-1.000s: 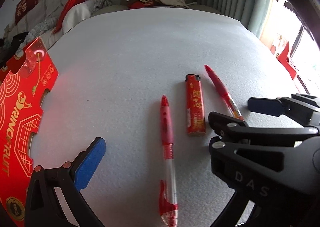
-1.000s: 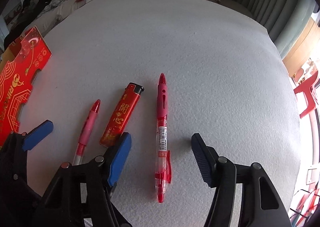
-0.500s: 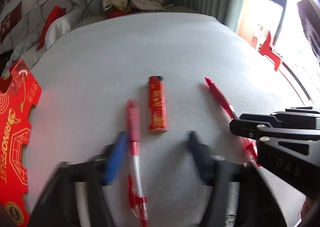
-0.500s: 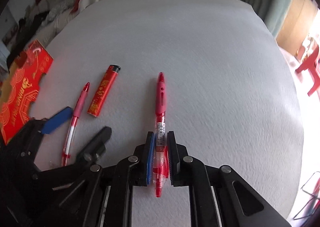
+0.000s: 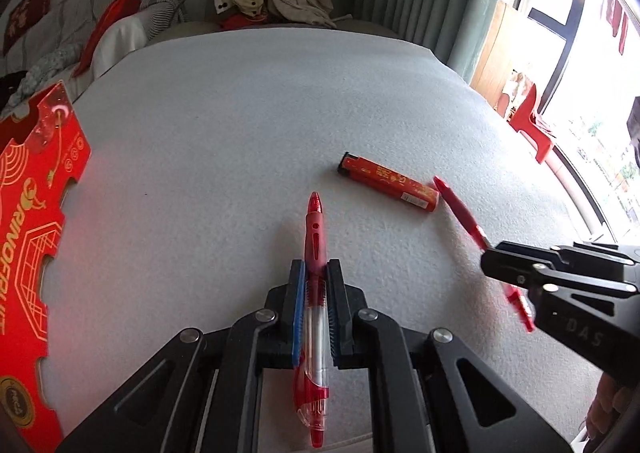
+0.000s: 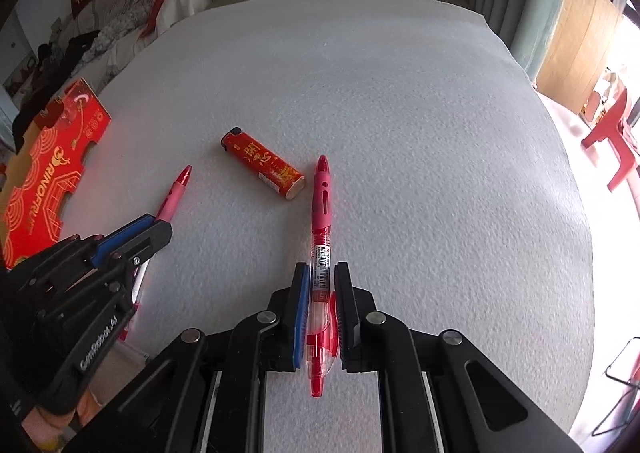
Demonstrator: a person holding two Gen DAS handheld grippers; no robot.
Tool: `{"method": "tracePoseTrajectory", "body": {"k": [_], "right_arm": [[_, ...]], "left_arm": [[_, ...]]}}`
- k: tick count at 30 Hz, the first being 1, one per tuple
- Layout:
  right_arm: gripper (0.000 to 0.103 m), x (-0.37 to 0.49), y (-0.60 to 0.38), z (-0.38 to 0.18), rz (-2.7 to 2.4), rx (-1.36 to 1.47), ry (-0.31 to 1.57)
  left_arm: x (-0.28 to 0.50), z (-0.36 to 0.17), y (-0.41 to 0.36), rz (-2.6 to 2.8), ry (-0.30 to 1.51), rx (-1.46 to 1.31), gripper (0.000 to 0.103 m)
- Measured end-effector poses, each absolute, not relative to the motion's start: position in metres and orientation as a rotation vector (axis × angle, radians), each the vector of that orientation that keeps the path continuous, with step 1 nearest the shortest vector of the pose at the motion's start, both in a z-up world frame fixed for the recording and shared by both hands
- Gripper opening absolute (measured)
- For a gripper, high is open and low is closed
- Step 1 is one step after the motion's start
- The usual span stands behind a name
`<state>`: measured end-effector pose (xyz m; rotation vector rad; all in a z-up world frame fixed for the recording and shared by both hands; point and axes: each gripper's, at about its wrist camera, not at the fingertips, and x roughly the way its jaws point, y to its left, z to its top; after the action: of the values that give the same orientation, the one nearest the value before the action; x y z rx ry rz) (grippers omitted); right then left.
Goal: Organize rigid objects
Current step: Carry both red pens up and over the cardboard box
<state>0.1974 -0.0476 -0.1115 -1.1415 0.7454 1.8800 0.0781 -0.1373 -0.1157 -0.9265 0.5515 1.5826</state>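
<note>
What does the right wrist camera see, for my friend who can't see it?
The right tongs pinch a red pen over a white table. A red lighter lies just left of it, and farther left the left tongs hold another pen beside a red card.

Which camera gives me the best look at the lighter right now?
The right wrist view: the lighter lies whole and sharp on the white table, its printing visible. The left wrist view also shows it whole, but farther off and more foreshortened.
</note>
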Motion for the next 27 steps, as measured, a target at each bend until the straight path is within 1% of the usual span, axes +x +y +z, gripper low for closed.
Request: {"method": "tracePoseTrajectory", "body": {"k": [5,7,11,14,18,19,21,23,27], "right_arm": [[0.013,0.202,-0.052,-0.111,1.887,-1.123,0.788],[0.013,0.199,-0.054,-0.118,1.873,-1.171,0.787],[0.013,0.183,-0.061,-0.119,1.85,-1.258,0.647],[0.013,0.169,-0.067,-0.119,1.834,-1.328,0.522],[0.013,0.155,-0.068,-0.118,1.813,-1.391,0.454],[0.013,0.155,-0.066,-0.118,1.816,-1.387,0.468],[0.013,0.163,-0.059,-0.117,1.832,-1.346,0.567],[0.012,0.176,-0.053,-0.117,1.861,-1.267,0.69],[0.011,0.206,-0.053,-0.111,1.91,-1.071,0.843]], "left_arm": [[0.076,-0.102,-0.145,1.594,0.518,-0.912,0.011],[0.08,-0.1,-0.144,1.599,0.553,-0.897,0.011],[0.084,-0.115,-0.14,1.598,0.631,-0.93,0.011],[0.093,-0.117,-0.143,1.622,0.65,-0.879,0.011],[0.095,-0.122,-0.142,1.632,0.657,-0.877,0.011],[0.095,-0.123,-0.143,1.635,0.654,-0.879,0.011],[0.094,-0.123,-0.143,1.638,0.639,-0.887,0.011],[0.091,-0.122,-0.143,1.636,0.62,-0.898,0.011],[0.082,-0.119,-0.148,1.632,0.581,-0.924,0.011]]}}
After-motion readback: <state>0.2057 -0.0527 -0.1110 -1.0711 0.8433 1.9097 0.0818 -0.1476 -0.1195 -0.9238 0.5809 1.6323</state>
